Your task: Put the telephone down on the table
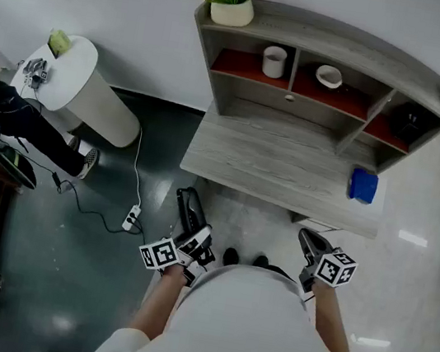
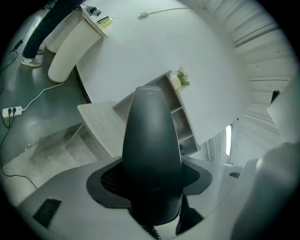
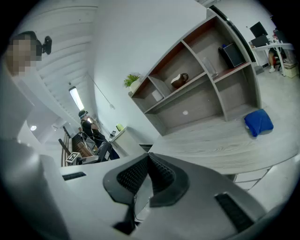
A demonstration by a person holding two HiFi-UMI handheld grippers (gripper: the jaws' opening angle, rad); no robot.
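Left gripper (image 1: 191, 240): jaws stand wide, clamped on the telephone handset (image 2: 152, 154). The dark handset sits lengthwise between the two pads (image 2: 107, 180) and fills the gap. Its rounded far end sticks out well past the jaw tips; its near end is buried at the jaw roots.

Position of handset: in the air, not on the table (image 1: 271, 171). In the head view it is on the near side of the table's front edge, close to the front left corner, over the floor. It points toward the table and slightly downward.

Right gripper (image 3: 149, 161): jaws closed, pad tips meeting, nothing between them. It is level with the table's front edge toward the right end, also short of it.

On the table: blue cloth (image 1: 363, 186) near the right edge. The rest of the top is bare grey wood. The shelf unit along the back edge holds a white mug (image 1: 273, 61) and a bowl (image 1: 329, 76), with a flower pot (image 1: 231, 7) on its top left corner.
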